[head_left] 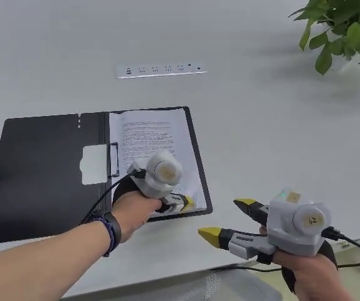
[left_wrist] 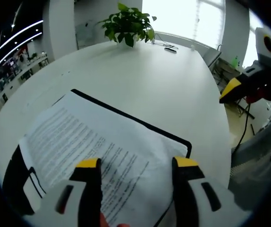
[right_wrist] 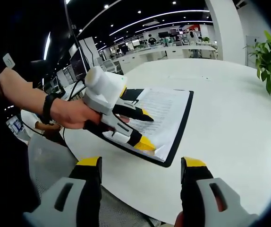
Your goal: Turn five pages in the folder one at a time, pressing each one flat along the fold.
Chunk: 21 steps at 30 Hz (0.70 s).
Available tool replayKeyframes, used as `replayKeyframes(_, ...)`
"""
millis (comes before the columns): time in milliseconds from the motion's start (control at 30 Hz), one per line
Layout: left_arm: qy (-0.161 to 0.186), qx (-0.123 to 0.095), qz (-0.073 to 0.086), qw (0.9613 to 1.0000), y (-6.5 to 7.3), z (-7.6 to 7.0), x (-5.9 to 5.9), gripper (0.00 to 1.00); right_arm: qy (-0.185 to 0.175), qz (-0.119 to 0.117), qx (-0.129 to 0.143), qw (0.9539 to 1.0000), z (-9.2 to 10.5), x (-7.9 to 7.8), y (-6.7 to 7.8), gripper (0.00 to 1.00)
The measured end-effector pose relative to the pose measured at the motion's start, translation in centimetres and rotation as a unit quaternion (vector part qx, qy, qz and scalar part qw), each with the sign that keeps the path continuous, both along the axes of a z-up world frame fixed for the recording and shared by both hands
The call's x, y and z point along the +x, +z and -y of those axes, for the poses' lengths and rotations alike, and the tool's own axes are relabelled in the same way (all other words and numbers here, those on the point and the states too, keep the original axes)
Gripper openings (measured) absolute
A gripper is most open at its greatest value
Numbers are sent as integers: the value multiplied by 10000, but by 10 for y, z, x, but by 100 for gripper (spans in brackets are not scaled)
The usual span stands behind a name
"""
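Black folder (head_left: 42,169) open flat on the white table (head_left: 261,125), near and left of middle. Left cover bare; printed pages (head_left: 152,135) stacked on the right half, held by a clip (head_left: 113,160) at the spine. Left gripper (left_wrist: 136,163) low over the near right corner of the top page, jaws spread, nothing between them; touching the paper or just above it, cannot tell. Right gripper (head_left: 227,217) well apart to the near right, off the folder by the table's near edge, jaws spread and empty too. Farther off, a power strip (head_left: 161,69) and, at the far right, a potted plant (head_left: 346,31).

By the look of it: thin, light, limp paper, easy to crease or tear, and slick enough to bring up two sheets at once. Top sheet slightly rumpled near that corner. Best to take hold at the free near right corner or right edge, away from the clip, pinching one sheet only and lightly. Then lift it over to the left in an arc, no dragging. Likely to spring back at the bound side, hence a firm sweep along the fold. Folder itself stiff and light, liable to slide on the smooth table unless pinned.
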<state>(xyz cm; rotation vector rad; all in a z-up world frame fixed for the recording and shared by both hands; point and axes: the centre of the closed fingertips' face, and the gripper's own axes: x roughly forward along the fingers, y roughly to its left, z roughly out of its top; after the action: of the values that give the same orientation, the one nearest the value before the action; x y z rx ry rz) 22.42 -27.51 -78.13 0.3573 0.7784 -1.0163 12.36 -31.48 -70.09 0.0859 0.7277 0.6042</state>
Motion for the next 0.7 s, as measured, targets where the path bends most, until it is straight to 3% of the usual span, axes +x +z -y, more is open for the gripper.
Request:
replayKeyframes(267, -71, 66, 215, 9997, -2, -1, 0, 55, 38, -30, 131, 9999, -3, 16, -7, 65)
replayKeyframes(700, 7, -56, 257, 9997, -1, -4, 8, 45, 84, -160, 405, 9990, -8, 49, -23, 57)
